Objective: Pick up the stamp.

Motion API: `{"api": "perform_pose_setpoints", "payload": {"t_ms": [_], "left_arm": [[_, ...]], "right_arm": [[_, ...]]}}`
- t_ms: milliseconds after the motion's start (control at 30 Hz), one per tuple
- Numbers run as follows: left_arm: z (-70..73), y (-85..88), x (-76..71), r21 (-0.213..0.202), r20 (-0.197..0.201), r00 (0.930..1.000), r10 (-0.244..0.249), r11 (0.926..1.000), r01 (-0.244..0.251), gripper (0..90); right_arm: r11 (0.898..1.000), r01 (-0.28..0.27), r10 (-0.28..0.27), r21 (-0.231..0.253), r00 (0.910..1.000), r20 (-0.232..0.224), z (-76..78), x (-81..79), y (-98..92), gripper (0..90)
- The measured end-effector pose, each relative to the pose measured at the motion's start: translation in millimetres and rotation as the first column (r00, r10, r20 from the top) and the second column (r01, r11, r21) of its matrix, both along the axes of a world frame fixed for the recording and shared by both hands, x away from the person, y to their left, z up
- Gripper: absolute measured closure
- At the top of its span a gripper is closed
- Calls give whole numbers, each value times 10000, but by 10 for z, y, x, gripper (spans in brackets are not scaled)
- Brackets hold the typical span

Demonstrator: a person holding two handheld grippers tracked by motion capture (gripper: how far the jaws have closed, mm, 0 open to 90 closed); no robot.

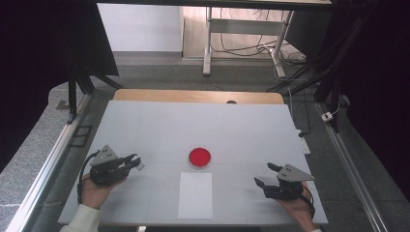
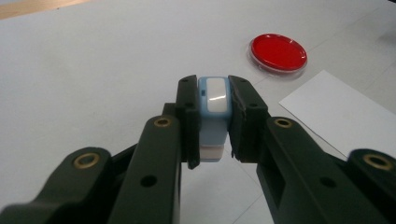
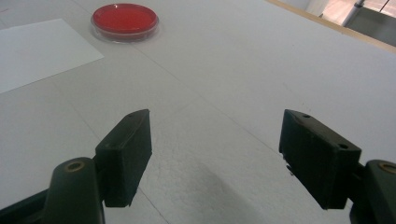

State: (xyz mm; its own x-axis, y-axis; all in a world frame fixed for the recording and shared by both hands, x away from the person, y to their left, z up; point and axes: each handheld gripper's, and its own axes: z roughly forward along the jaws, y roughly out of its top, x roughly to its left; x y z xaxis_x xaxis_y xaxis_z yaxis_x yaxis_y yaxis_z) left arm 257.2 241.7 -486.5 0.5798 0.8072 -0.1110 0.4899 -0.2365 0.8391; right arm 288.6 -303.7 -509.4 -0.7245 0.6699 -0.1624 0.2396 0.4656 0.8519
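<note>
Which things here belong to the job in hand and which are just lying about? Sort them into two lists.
In the job:
- small blue and white block, clamped in the left gripper
- red dish, nearest in front of it
- white sheet of paper, beside the dish

Lying about:
- right gripper, open and holding nothing
- cables on the floor beyond the table

Between the two tongs, the white counter [image 1: 145, 125] carries only a round red-filled clear dish [image 1: 199, 157] and a flat white paper sheet [image 1: 195, 195] just beside it; surrounding surface lies open.

Glossy plastic blue-white block [image 2: 213, 112], matt black claw [image 2: 212, 119], glossy red dish [image 2: 278, 52]
</note>
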Motion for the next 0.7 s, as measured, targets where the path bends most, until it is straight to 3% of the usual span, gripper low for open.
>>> {"api": "perform_pose_setpoints", "payload": {"t_ms": [700], "left_arm": [[19, -181, 46, 19, -3, 9993, -382, 9993, 382, 750]], "right_arm": [[10000, 14, -14, -25, 10000, 7, 1, 0, 14, 251]]}}
